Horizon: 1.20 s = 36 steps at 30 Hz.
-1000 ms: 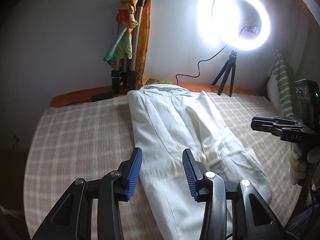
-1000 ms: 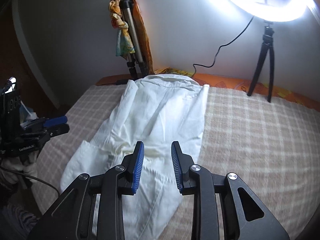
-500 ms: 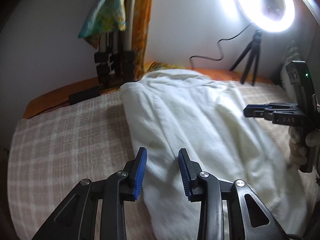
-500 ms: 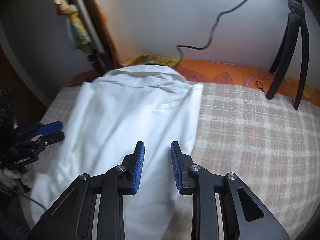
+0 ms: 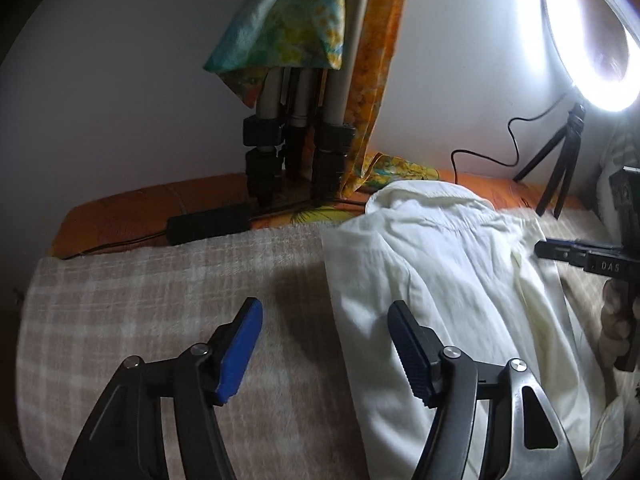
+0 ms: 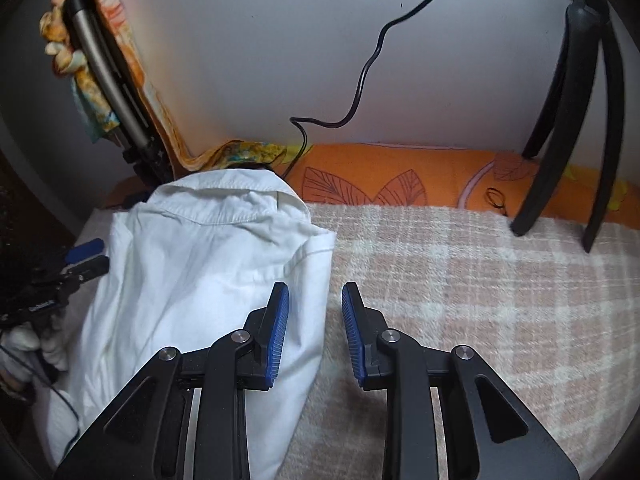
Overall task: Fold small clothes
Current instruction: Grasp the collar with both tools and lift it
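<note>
A white shirt (image 5: 432, 264) lies lengthwise on the checked blanket (image 5: 140, 304), collar toward the wall; it also shows in the right wrist view (image 6: 208, 264). My left gripper (image 5: 324, 348) is open and empty, straddling the shirt's left edge near the shoulder, low over the cloth. My right gripper (image 6: 314, 332) is open and empty, straddling the shirt's right edge below the shoulder. Each gripper shows at the side in the other's view: the right gripper (image 5: 560, 250) and the left gripper (image 6: 88, 258).
A folded tripod draped with a patterned scarf (image 5: 296, 128) leans on the wall behind the collar. A lit ring light (image 5: 588, 36) on a small tripod (image 6: 568, 120) stands at the back right, its cable (image 6: 360, 84) trailing. An orange patterned sheet (image 6: 400, 184) edges the bed.
Both grippers have moved forward along the shirt toward the collar and lower. Both have opened wider, the left most, and now sit at the shirt's side edges.
</note>
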Motion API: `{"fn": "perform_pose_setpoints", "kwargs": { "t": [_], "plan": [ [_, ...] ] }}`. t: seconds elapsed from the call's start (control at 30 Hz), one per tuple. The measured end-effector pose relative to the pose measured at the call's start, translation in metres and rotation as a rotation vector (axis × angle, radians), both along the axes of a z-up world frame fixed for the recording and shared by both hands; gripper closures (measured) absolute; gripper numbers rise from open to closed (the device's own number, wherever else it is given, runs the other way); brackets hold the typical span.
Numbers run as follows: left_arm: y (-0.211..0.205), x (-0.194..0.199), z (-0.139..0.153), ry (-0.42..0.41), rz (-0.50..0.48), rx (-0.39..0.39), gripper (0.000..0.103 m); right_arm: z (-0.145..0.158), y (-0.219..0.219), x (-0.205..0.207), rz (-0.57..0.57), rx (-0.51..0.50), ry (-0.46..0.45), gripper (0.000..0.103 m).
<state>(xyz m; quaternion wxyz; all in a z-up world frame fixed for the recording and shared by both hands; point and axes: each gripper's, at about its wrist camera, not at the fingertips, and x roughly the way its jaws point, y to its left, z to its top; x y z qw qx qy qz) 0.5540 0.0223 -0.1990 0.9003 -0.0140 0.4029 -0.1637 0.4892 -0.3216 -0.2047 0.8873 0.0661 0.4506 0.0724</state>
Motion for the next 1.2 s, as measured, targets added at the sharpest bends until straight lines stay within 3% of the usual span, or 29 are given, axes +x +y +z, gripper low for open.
{"fn": "perform_pose_setpoints", "kwargs": {
  "t": [0.13,0.2,0.23,0.3,0.33,0.67,1.03,1.2],
  "plan": [
    [-0.003,0.014,-0.008,0.040,-0.009,-0.051,0.039,-0.007,-0.007,0.012,-0.007,0.065,0.025,0.077],
    [-0.005,0.019,-0.010,0.054,-0.018,-0.060,0.064,-0.008,-0.008,0.015,-0.004,0.098,0.025,0.077],
    [-0.006,0.021,-0.010,0.055,-0.021,-0.063,0.068,-0.009,-0.007,0.017,0.007,0.112,0.028,0.078],
    [-0.009,0.025,-0.011,0.065,-0.040,-0.081,0.097,-0.009,-0.003,0.019,0.018,0.108,0.029,0.091],
    [-0.010,0.025,-0.010,0.065,-0.040,-0.082,0.101,-0.010,0.002,0.020,0.025,0.107,0.035,0.097],
    [-0.007,-0.001,0.031,-0.043,-0.042,-0.084,0.103,0.029,0.001,-0.001,0.021,0.123,-0.062,0.102],
    [-0.002,-0.068,0.092,-0.151,-0.088,-0.059,0.103,0.102,0.019,-0.062,0.040,0.095,-0.174,0.103],
    [0.001,-0.088,0.102,-0.138,-0.096,-0.027,0.103,0.137,0.031,-0.096,0.032,0.084,-0.201,0.103]
  ]
}}
